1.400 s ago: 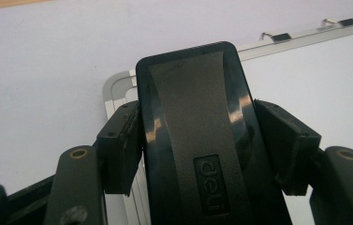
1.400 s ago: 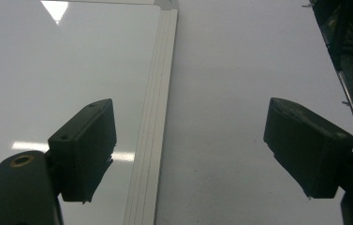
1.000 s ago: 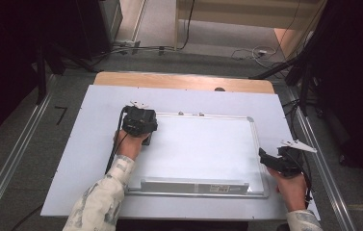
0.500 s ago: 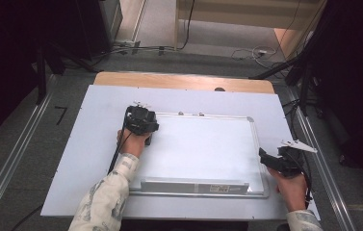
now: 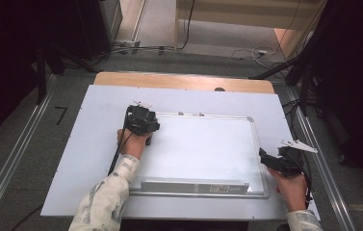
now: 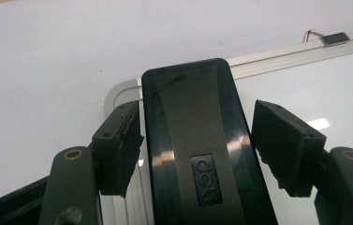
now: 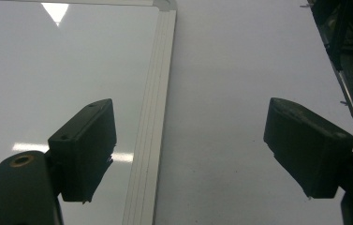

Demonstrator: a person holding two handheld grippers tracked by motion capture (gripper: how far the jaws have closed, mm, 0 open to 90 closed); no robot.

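On the worktop (image 5: 73, 159): a whiteboard (image 5: 203, 149) lies flat, its metal frame showing in both gripper views.
Eraser: a black whiteboard eraser (image 6: 197, 145) rests at the board's far left corner, between the left jaws.
Left gripper (image 6: 197, 140): its jaws have just been opening; one pad (image 6: 118, 150) is just beside the eraser's side, the other stands clear of it, so it is released.
Right gripper (image 7: 188, 145): spread wide, nothing between the jaws, over the board's right edge and the bare worktop.

eraser (image 6: 202, 150) — glossy black plastic | whiteboard (image 5: 203, 144) — smooth, metal-framed
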